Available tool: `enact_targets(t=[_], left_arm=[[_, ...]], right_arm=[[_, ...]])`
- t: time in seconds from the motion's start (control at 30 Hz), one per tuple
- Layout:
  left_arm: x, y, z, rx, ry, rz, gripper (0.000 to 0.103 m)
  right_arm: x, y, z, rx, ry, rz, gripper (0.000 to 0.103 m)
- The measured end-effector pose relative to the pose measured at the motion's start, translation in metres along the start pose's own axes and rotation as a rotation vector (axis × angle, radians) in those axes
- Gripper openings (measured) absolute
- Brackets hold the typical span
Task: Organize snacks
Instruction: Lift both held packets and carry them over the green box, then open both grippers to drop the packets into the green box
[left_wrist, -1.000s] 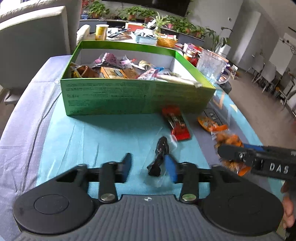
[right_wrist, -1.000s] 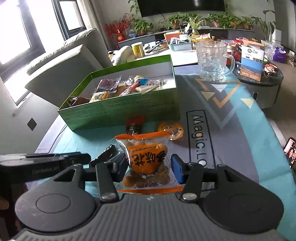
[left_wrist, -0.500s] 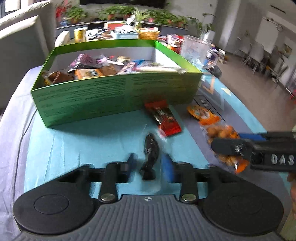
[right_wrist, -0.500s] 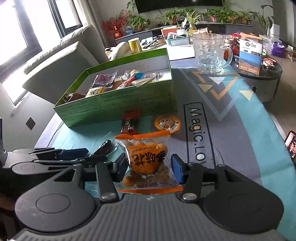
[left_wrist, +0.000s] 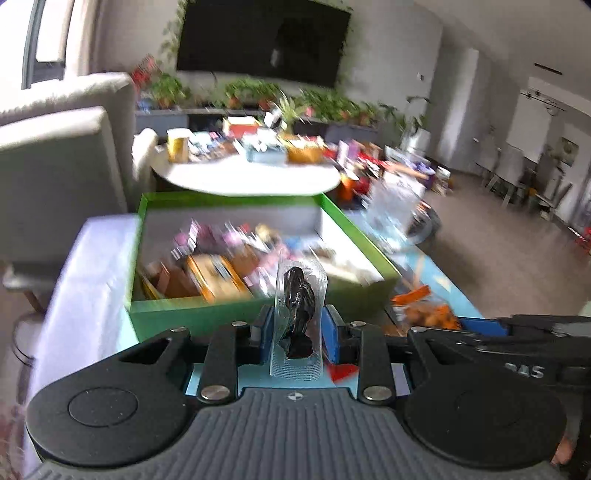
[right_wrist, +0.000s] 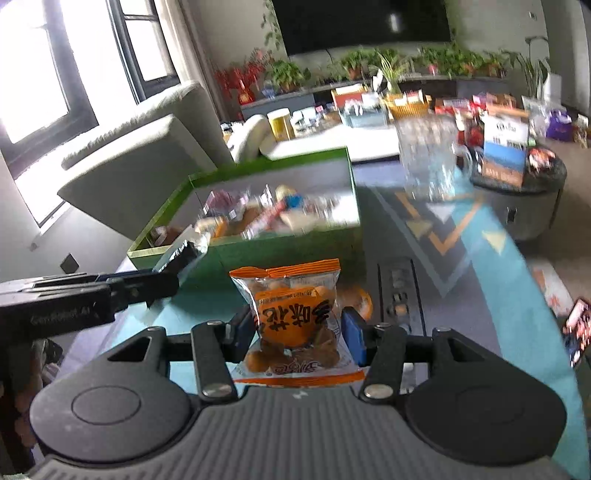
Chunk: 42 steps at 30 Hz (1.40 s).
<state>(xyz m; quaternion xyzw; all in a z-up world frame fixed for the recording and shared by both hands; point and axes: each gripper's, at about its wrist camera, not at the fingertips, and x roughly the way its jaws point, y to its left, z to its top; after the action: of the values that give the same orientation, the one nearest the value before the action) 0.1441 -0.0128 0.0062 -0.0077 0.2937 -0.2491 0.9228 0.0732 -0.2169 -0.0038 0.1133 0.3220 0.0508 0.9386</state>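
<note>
My left gripper (left_wrist: 295, 328) is shut on a clear packet with a dark snack (left_wrist: 298, 314), held upright above the table just short of the green box (left_wrist: 221, 317). The box holds several wrapped snacks. My right gripper (right_wrist: 301, 328) is shut on an orange bag of round snacks (right_wrist: 295, 314), lifted off the mat before the green box (right_wrist: 280, 254). In the right wrist view the left gripper (right_wrist: 162, 273) comes in from the left with the clear packet (right_wrist: 183, 253) near the box's front corner. The right gripper's arm (left_wrist: 517, 343) shows at the right of the left wrist view.
A glass mug (right_wrist: 428, 162) stands right of the box on the patterned mat (right_wrist: 461, 236). A small orange packet (right_wrist: 364, 301) lies on the mat behind the bag. A white round table (left_wrist: 251, 177) with clutter and a grey armchair (right_wrist: 147, 147) stand beyond. A phone (right_wrist: 576, 332) lies at the right edge.
The left gripper closed on the dark snack packet and lifted it off the table toward the box. The right gripper rose a little with the orange bag still in it.
</note>
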Motion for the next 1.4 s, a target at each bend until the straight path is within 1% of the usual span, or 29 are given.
enact_targets(t=[0.17,0.27,0.43,0.63,0.8,0.93,1.0,1.1,1.13,1.17,1.23,1.37,1.4], left_arm=[[0.007,0.009,0.031,0.011,-0.064,0.031,0.026],[0.014,0.013,0.044,0.012,-0.086,0.045,0.027],[0.033,0.028,0.055,-0.002,-0.073,0.072,0.027],[0.055,0.038,0.054,-0.015,-0.043,0.084,0.027],[0.075,0.046,0.046,-0.038,-0.009,0.078,0.027],[0.087,0.053,0.044,-0.051,0.014,0.091,0.027],[0.091,0.057,0.044,-0.058,0.02,0.097,0.027],[0.094,0.061,0.044,-0.071,0.025,0.106,0.028],[0.096,0.062,0.043,-0.075,0.027,0.107,0.028],[0.097,0.063,0.043,-0.079,0.031,0.109,0.028],[0.1,0.064,0.042,-0.08,0.031,0.104,0.028],[0.101,0.063,0.043,-0.077,0.02,0.101,0.028],[0.101,0.063,0.043,-0.078,0.019,0.1,0.028]], right_arm=[[0.005,0.012,0.03,-0.023,-0.088,0.041,0.043],[0.014,0.013,0.049,-0.028,-0.132,0.056,0.043],[0.034,0.005,0.07,0.009,-0.138,0.053,0.043],[0.06,0.004,0.076,-0.004,-0.108,0.035,0.043],[0.082,0.006,0.069,-0.001,-0.055,0.056,0.043],[0.1,0.006,0.066,0.011,-0.009,0.063,0.043],[0.105,0.005,0.065,0.029,0.012,0.088,0.043],[0.113,-0.001,0.064,0.091,0.076,0.19,0.043],[0.115,-0.002,0.064,0.1,0.092,0.206,0.043],[0.117,-0.001,0.063,0.1,0.103,0.2,0.043],[0.119,0.0,0.063,0.081,0.094,0.161,0.043],[0.124,-0.013,0.069,0.127,0.104,0.151,0.043],[0.126,-0.016,0.07,0.128,0.101,0.128,0.043]])
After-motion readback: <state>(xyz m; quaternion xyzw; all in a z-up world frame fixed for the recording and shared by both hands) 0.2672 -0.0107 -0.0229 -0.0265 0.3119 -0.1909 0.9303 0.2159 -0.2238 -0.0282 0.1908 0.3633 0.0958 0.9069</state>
